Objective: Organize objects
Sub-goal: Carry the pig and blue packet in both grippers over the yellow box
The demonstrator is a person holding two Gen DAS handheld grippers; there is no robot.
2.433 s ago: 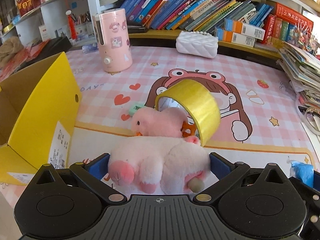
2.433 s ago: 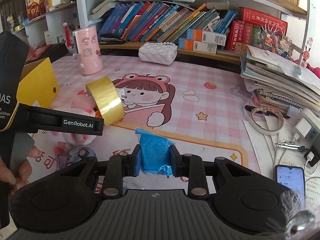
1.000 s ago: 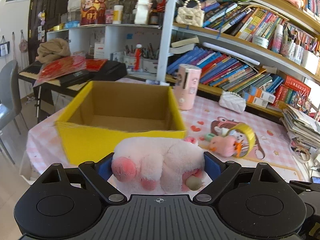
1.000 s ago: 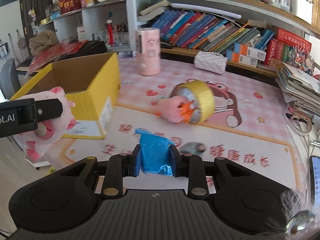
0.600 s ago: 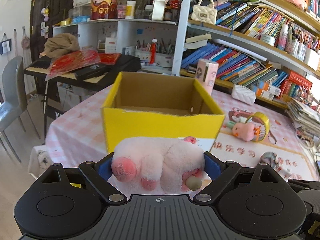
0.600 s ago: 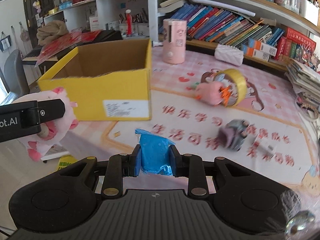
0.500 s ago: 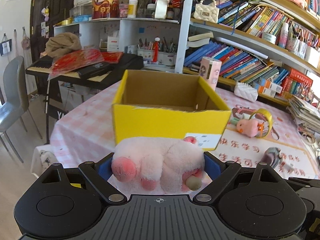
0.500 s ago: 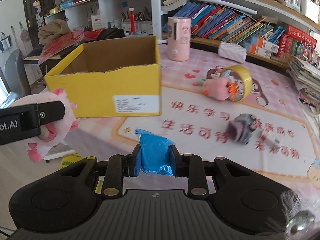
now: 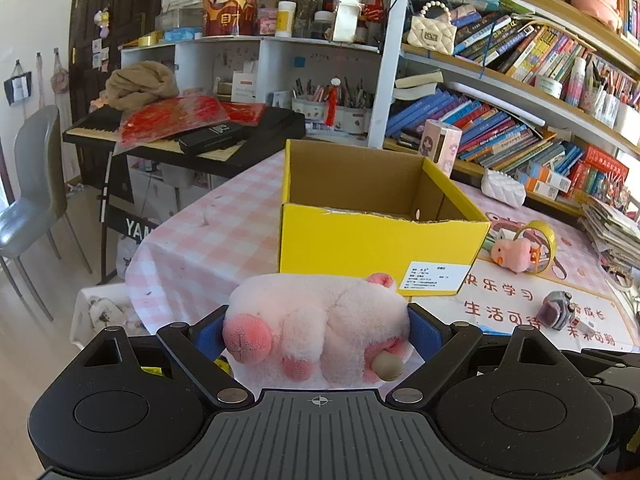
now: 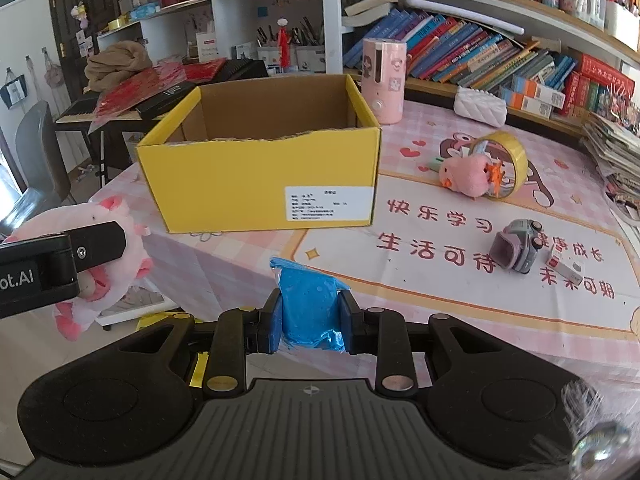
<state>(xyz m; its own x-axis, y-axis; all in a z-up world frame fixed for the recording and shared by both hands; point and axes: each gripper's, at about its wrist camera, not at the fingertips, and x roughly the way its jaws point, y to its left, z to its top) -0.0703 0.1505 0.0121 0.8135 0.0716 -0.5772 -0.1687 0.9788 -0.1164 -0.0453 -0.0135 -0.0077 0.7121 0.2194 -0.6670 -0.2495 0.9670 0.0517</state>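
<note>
My left gripper [image 9: 316, 330] is shut on a pink plush pig [image 9: 320, 326] and holds it in the air off the table's near edge; the pig also shows in the right wrist view [image 10: 100, 256]. My right gripper [image 10: 308, 316] is shut on a blue packet [image 10: 306, 304]. An open yellow cardboard box [image 9: 380, 240] stands on the pink table ahead, also seen in the right wrist view [image 10: 260, 176]; it looks empty. A small pink plush [image 10: 466, 174] leans in a yellow tape roll [image 10: 508, 158], with a grey toy car [image 10: 516, 250] nearer.
A pink cylinder [image 10: 382, 80] and a white quilted pouch [image 10: 480, 110] stand behind the box. Bookshelves [image 10: 480, 52] line the back. Stacked papers [image 10: 616, 148] lie at right. A keyboard stand [image 9: 180, 136] and a grey chair [image 9: 32, 200] are left of the table.
Both grippers have pulled back from the table and swung left, still holding their objects. The yellow box has come to the middle of both views and the tape roll has receded to the right.
</note>
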